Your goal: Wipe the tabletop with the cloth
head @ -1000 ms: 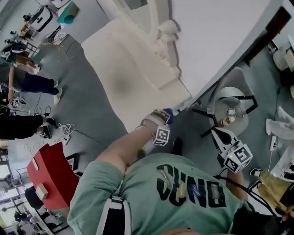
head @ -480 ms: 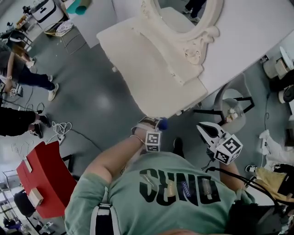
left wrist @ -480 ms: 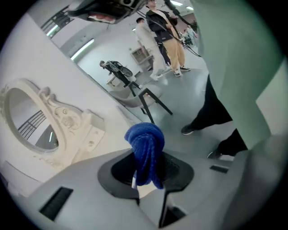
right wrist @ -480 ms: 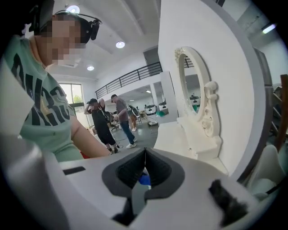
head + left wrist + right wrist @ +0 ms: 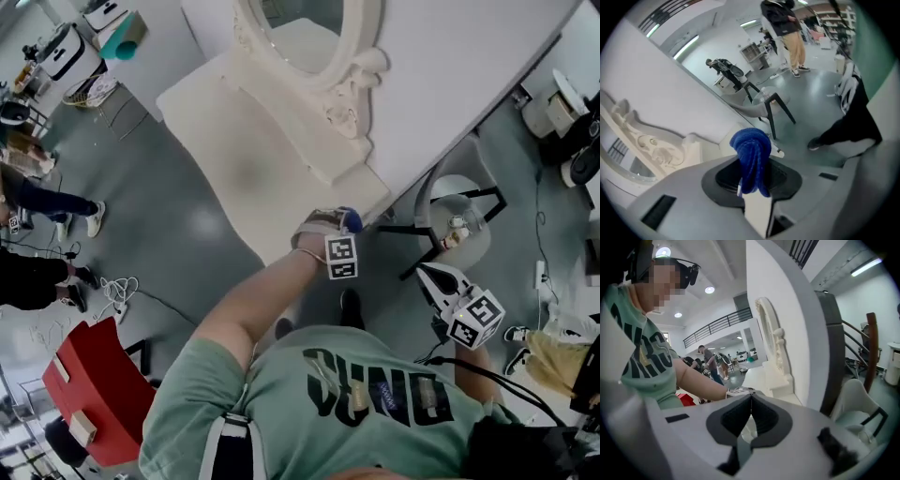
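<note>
My left gripper (image 5: 344, 225) is shut on a bunched blue cloth (image 5: 751, 158), which shows as a blue knob (image 5: 351, 220) at the near corner of the cream dressing table's top (image 5: 234, 159). In the left gripper view the cloth sticks up between the jaws, with the table's carved mirror frame (image 5: 642, 140) to the left. My right gripper (image 5: 433, 277) hangs low to the right, off the table, jaws pressed together with nothing between them (image 5: 749, 416).
An oval mirror in a carved cream frame (image 5: 314, 56) stands on the table against a white wall (image 5: 459, 66). A grey chair (image 5: 459, 216) sits right of the table. A red box (image 5: 94, 375) and people (image 5: 37, 197) stand on the grey floor at left.
My left gripper with the cloth has come up to the table's near corner. The head view has swung, and the right gripper stayed low at right.
</note>
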`<action>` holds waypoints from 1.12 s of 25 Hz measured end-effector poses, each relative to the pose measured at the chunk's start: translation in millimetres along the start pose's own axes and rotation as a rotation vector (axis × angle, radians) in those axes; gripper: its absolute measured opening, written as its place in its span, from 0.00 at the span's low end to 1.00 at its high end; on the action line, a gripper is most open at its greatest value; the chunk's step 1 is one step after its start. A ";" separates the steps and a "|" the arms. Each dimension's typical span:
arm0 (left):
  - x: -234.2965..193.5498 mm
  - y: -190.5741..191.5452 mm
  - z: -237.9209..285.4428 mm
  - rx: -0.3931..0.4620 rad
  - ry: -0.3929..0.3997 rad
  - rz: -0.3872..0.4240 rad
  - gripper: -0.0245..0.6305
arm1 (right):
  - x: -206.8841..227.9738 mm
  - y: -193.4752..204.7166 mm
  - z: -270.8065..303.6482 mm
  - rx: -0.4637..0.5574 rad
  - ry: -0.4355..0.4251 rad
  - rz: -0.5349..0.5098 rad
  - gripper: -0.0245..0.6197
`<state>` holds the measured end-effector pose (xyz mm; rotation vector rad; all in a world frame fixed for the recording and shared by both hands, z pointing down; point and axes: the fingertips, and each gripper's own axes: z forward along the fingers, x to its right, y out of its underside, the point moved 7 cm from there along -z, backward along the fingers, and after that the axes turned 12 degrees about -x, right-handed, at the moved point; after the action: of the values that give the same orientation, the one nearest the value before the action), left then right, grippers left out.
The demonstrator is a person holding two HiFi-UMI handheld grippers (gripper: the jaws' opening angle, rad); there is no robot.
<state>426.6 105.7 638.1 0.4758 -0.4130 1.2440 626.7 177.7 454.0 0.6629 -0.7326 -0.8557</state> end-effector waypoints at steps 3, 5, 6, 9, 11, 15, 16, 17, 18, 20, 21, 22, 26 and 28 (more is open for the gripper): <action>-37.5 -61.1 48.3 0.015 0.096 -0.151 0.21 | 55.0 30.1 -41.6 0.005 0.054 0.096 0.06; -62.0 -87.4 79.3 0.001 0.147 -0.244 0.21 | 88.8 48.3 -64.6 0.003 0.086 0.156 0.06; -71.2 -96.1 93.1 -0.016 0.160 -0.265 0.21 | 102.7 55.8 -73.7 0.001 0.099 0.179 0.06; -80.2 -110.7 122.9 -0.074 0.147 -0.240 0.21 | 134.1 78.4 -90.0 0.007 0.114 0.229 0.06; -76.9 -117.0 129.5 -0.092 0.106 -0.200 0.21 | 146.8 90.3 -92.7 0.007 0.104 0.244 0.06; -58.2 -123.0 125.8 -0.112 0.027 -0.081 0.20 | 151.3 91.4 -89.3 0.006 0.072 0.225 0.06; -54.0 -119.0 122.9 -0.115 0.027 -0.073 0.19 | 149.0 87.4 -87.0 0.007 0.064 0.209 0.06; -50.3 -112.4 118.8 -0.117 0.033 -0.072 0.19 | 145.8 82.7 -84.4 0.006 0.057 0.192 0.06; -46.0 -103.9 113.6 -0.118 0.039 -0.072 0.19 | 142.1 78.1 -81.5 0.005 0.049 0.178 0.06; -32.0 -82.5 99.7 -0.116 0.044 -0.062 0.19 | 132.8 70.4 -74.9 0.003 0.034 0.158 0.06; -22.8 -69.6 91.0 -0.113 0.044 -0.060 0.19 | 126.7 66.8 -70.6 0.001 0.026 0.147 0.06; -12.5 -54.9 81.1 -0.108 0.045 -0.063 0.19 | 118.9 62.6 -65.2 -0.002 0.018 0.134 0.06; 43.1 12.5 31.2 -0.074 0.088 -0.102 0.19 | 70.9 42.1 -35.8 -0.013 -0.011 0.067 0.06; 84.2 47.2 4.0 -0.048 0.112 -0.105 0.20 | 38.5 32.2 -18.4 -0.012 -0.027 0.031 0.06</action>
<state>403.9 182.1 692.7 0.3801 -0.3177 1.1505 672.1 165.2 479.2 0.6291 -0.7595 -0.8408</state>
